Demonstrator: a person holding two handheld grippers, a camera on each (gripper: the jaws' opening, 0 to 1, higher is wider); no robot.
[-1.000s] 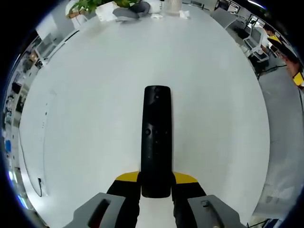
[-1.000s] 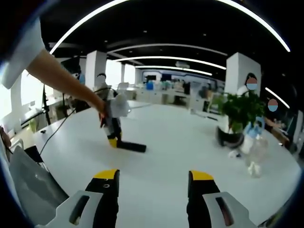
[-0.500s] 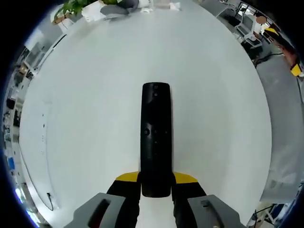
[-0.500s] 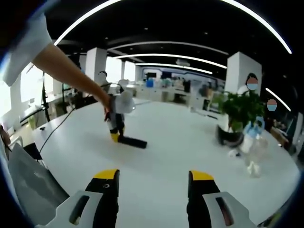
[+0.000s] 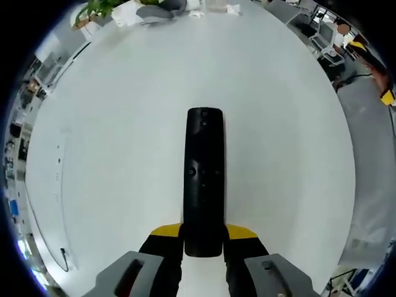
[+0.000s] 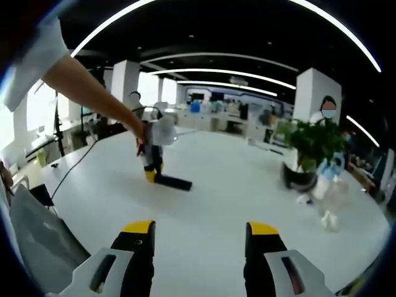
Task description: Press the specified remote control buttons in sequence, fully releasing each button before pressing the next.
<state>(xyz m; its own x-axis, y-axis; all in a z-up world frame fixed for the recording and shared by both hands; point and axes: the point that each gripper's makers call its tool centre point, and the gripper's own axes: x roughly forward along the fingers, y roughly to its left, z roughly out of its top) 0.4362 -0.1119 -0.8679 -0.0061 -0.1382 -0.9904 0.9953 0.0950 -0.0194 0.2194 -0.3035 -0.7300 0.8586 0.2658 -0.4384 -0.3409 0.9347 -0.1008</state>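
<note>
A long black remote control (image 5: 203,179) points away from me over the white table (image 5: 124,124), small buttons visible on its upper face. My left gripper (image 5: 203,238) is shut on the remote's near end, its yellow-tipped jaws pressed against both sides. In the right gripper view the same remote (image 6: 172,182) shows as a dark bar low over the table, held by the left gripper (image 6: 150,166) at the end of a person's outstretched arm (image 6: 86,93). My right gripper (image 6: 201,238) hangs above the table's near part, open, with nothing between its jaws.
A potted plant (image 6: 307,154) and a clear plastic bottle (image 6: 329,201) stand at the table's right side. A cable (image 6: 68,170) trails across the left part. A grey chair back (image 6: 37,241) sits at the near left. Office desks and people lie beyond.
The left gripper with the remote has shifted slightly over the table, moving a little to the right in the right gripper view. The right gripper stays open and still.
</note>
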